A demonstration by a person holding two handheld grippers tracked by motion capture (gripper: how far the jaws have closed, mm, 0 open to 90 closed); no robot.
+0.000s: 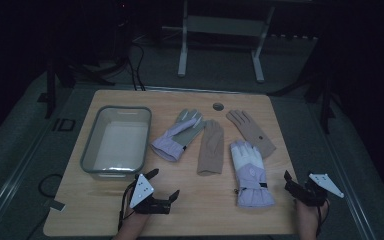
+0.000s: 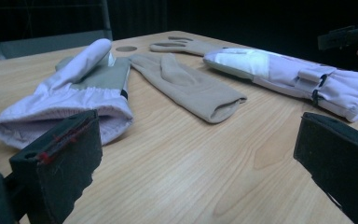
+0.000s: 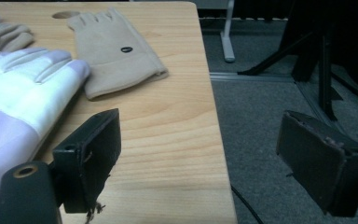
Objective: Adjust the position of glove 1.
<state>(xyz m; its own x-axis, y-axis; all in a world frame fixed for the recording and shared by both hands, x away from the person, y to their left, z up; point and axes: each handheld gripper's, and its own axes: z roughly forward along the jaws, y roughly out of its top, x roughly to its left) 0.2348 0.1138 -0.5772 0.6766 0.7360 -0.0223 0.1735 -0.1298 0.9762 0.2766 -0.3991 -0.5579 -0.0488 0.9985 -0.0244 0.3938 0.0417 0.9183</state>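
Observation:
Four gloves lie on the wooden table [image 1: 105,205]. A lavender glove with a grey palm [image 1: 177,135] lies beside a tan glove [image 1: 211,147]. A second tan glove [image 1: 250,131] lies farther right, and a white and lavender glove [image 1: 250,172] lies nearest the front. My left gripper [image 1: 164,183] hovers low near the front edge, open and holding nothing. Its own view looks across bare wood at the lavender glove's cuff [image 2: 74,100] and the tan glove [image 2: 186,86]. My right gripper [image 1: 298,178] is open at the table's right edge, just right of the white glove [image 3: 18,88].
A grey plastic bin [image 1: 91,145] stands at the table's left, and nothing shows inside it. A round hole [image 1: 218,106] sits near the table's far edge. The table's right edge [image 3: 214,116] drops to grey floor. A metal frame [image 1: 182,45] stands behind the table.

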